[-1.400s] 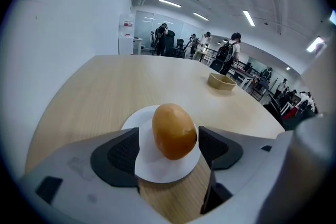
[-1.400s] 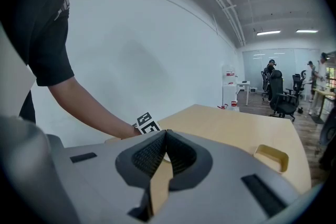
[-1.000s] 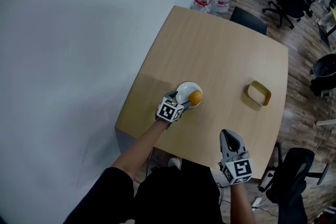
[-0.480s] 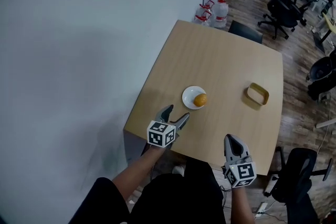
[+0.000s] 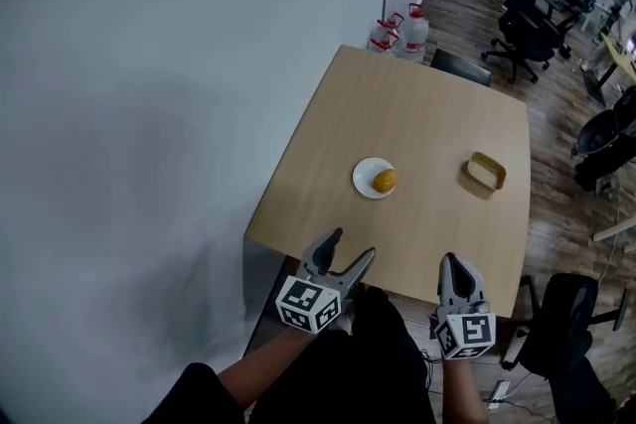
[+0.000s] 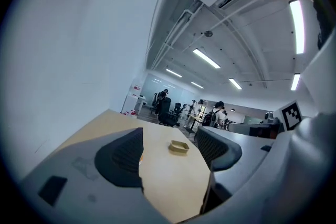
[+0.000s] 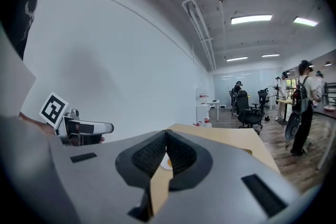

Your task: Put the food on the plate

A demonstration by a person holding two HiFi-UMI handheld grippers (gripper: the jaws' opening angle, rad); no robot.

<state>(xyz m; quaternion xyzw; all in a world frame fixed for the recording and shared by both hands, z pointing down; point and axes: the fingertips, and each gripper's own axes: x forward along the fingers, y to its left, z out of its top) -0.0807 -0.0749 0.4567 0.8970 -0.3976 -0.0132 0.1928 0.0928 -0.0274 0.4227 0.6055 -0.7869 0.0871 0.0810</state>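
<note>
Already the food [image 5: 385,180], a small orange lump, sits on the white plate [image 5: 362,176], towards the plate's right side. The plate stands on the table [image 5: 427,104], closer to its left edge than its right and roughly midway between the near and far edges. By the look of it, the task's one placement is done.

A tan tray [image 5: 485,172] lies well apart from the plate, towards the table's right edge, and looks empty.

Both grippers hang at the table's near edge, away from the plate. The left gripper [image 5: 353,245] has its jaws spread wide with nothing between them; its own view shows only bare tabletop and the tan tray beyond. The right gripper [image 5: 454,265] has its jaws pressed together on nothing.

From the grippers, the food lies straight ahead, towards the middle of the table, and the left gripper is the nearer of the two. The lump looks about round, so I judge no long axis would matter for a grasp.
</note>
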